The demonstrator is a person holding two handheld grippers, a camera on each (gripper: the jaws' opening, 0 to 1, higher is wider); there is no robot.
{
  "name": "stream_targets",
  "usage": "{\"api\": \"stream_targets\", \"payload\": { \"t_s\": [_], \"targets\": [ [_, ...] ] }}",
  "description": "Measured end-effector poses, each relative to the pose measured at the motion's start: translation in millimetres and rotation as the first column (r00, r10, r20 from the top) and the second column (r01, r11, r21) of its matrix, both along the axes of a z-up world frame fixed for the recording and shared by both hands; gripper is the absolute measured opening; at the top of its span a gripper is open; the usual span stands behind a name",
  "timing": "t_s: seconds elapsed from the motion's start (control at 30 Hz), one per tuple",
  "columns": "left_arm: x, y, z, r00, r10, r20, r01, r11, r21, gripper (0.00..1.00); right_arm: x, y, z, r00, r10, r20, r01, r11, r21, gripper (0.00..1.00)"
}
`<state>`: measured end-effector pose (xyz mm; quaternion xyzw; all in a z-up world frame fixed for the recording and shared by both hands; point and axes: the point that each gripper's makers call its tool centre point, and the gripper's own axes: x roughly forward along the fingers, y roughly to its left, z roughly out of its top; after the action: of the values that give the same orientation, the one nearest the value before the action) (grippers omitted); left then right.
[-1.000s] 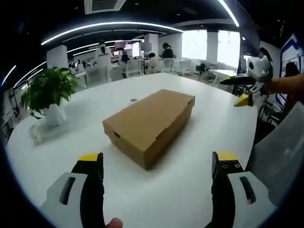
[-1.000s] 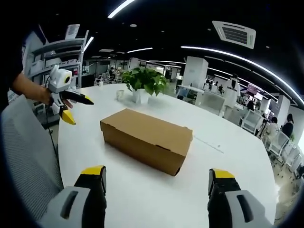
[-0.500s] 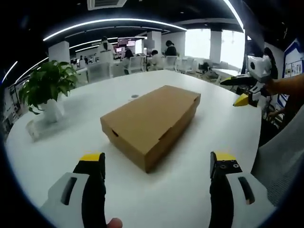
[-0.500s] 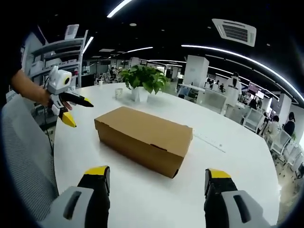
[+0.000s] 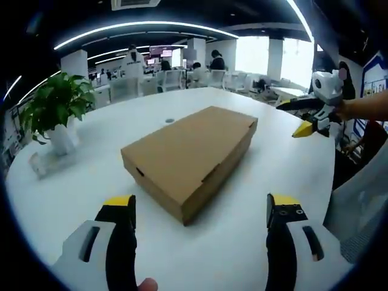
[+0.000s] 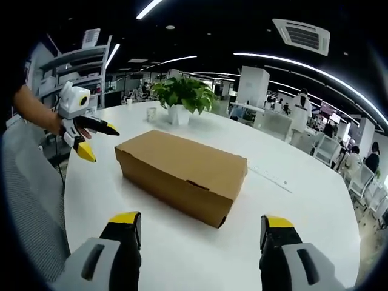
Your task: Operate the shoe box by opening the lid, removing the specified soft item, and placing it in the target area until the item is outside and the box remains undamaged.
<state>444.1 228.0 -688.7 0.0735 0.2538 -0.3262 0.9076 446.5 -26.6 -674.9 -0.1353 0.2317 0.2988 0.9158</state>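
since the lid is shut flat, the shoe box (image 5: 189,156) is just sitting in the middle of the round white desk (image 5: 79,182), untouched, and whatever soft thing is inside can't be seen. my guess is it's laid at an angle like that so each gripper gets its own corner to work from.

left gripper (image 5: 200,209) has its jaws spread wide with nothing between them, hanging short of the box's near corner. right gripper (image 6: 200,227) is the same deal, wide open and empty, facing the long side from the other end. looks like both are lined up to go for the lid edge, but nothing's in contact.

the left gripper view gives you the box's short end with its little tab slot, plus the right gripper off by the desk edge. the right gripper view shows the long front face with a tab notch, the potted plant (image 6: 182,100) behind the box, and a mesh chair back (image 6: 30,200) close by.
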Motion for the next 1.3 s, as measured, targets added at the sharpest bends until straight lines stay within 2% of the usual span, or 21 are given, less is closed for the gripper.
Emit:
{"api": "stream_targets", "payload": {
  "t_s": [0.37, 1.0, 1.3],
  "targets": [
    [12.0, -8, -9.6, 1.000, 0.019, -0.017, -0.019, 1.000, 0.005, 0.84, 17, 2, -8.3, 1.000, 0.027, -0.012, -0.027, 1.000, -0.012, 0.76],
    [30.9, -4, -19.0, 0.994, 0.102, -0.039, -0.103, 0.995, -0.011, 0.78, 45, 11, -27.0, 0.997, 0.053, -0.049, -0.054, 0.998, -0.017, 0.70],
    [32.8, -9, -20.1, 0.995, 0.094, -0.044, -0.095, 0.996, -0.004, 0.77, 58, 20, -29.1, 0.995, 0.080, -0.054, -0.081, 0.997, -0.020, 0.69]
  ]
}}
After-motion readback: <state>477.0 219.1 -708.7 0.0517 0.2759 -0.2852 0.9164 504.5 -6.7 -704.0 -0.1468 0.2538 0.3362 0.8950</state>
